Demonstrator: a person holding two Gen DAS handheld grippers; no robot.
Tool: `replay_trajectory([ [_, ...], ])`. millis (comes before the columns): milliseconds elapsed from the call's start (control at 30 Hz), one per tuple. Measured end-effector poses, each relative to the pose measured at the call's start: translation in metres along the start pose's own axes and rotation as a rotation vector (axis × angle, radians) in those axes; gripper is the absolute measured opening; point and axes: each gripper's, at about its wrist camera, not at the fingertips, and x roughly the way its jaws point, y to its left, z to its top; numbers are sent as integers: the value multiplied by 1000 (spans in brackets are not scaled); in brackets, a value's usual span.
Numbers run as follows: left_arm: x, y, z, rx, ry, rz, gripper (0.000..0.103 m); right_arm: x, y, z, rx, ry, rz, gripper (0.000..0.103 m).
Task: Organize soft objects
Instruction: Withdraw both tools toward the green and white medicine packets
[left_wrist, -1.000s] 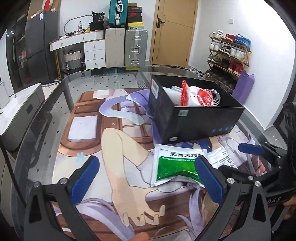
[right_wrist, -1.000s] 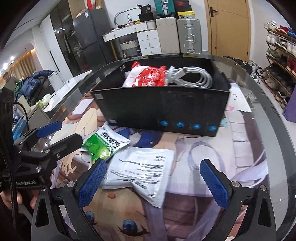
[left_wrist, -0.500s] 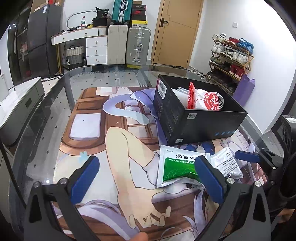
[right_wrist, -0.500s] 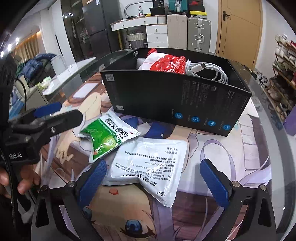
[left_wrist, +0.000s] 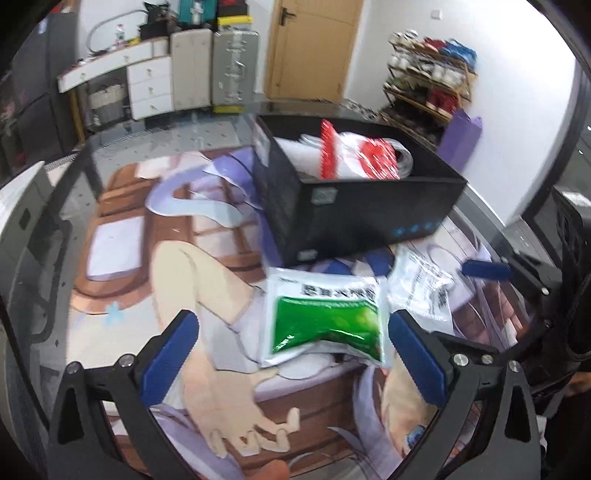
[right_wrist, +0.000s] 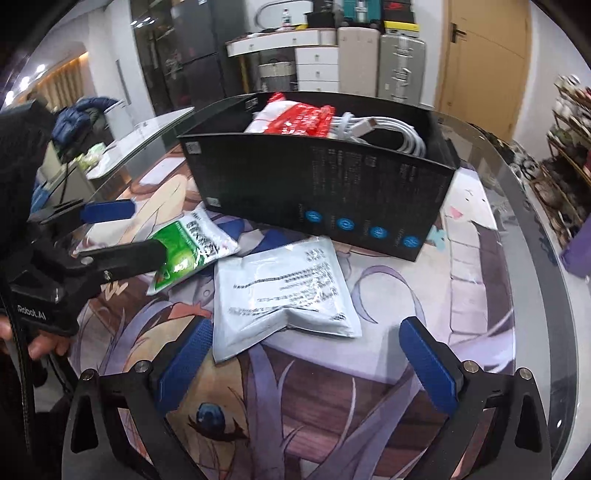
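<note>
Left gripper: fingers spread wide, nothing between them, blue pads bracketing the green packet from the near side. The right pad sits just beside the packet's right edge, the left pad well off to its left. Likely lined up for a pinch on the packet's near edge; no contact that I can see.

Right gripper: also wide open and empty. Its left pad is just beside the near-left corner of the white packet, its right pad well clear on the right. Looks like a pre-grasp hover over that packet; whether the pad touches the foil I cannot tell.

Both packets lie flat on the printed mat on the glass table, just in front of the long near wall of the black box. The green packet lies near the box's left corner, the white one beside it on the right, their edges touching or slightly overlapped. The white packet's near edge is puffed up, which gives a pad something to catch.

The box is open-topped and holds a red-and-white bag and a coiled white cable, so it is probably the collecting bin, with two packets left to go in. Space remains at the box's near side.

Risk: both grippers working adjacent packets could crowd each other.
</note>
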Motion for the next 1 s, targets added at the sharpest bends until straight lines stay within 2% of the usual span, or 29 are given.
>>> replay_trajectory([
  [133, 7, -10, 0, 52, 32, 15, 103, 7, 1, 5, -29, -1, -9, 102],
  [400, 17, -6, 5, 41, 77, 14, 103, 13, -5, 14, -49, 11, -2, 102],
  [567, 15, -4, 7, 9, 78, -15, 103, 5, -12, 8, -30, 13, 45, 102],
  [800, 23, -8, 9, 32, 90, 56, 103, 9, -9, 11, -48, 23, 31, 102],
  [933, 27, -13, 7, 82, 107, 99, 100, 15, -7, 15, -39, 22, 17, 102],
  [1000, 26, -12, 6, 83, 103, 95, 99, 16, -8, 15, -34, 18, 16, 102],
])
